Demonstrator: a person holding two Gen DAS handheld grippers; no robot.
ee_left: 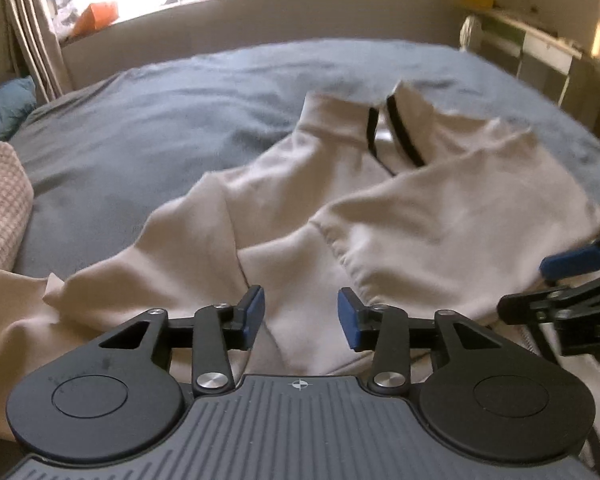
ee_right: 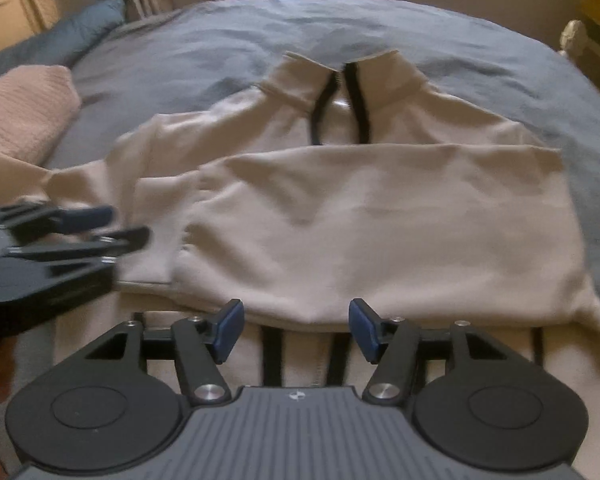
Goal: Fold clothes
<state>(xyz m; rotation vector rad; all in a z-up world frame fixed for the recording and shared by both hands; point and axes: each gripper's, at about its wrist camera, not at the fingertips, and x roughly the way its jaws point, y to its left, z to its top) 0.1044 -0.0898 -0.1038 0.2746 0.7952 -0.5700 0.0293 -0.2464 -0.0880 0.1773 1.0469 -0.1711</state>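
Two grippers, left [ee_left: 301, 316] & right [ee_right: 296, 330], fingers wide, empty, over sweater [ee_right: 380, 220] on bed [ee_right: 220, 40]; pink blanket [ee_right: 20, 112] nearby; frames blurred.

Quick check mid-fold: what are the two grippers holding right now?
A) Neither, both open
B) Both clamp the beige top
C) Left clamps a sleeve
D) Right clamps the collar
A: the left gripper and right gripper both stand open above the beige top, nothing between their pads.

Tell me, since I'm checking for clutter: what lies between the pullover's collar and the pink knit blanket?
Only bare blue-grey bedcover lies between the collar and the pink knit blanket; the right wrist view shows it best.
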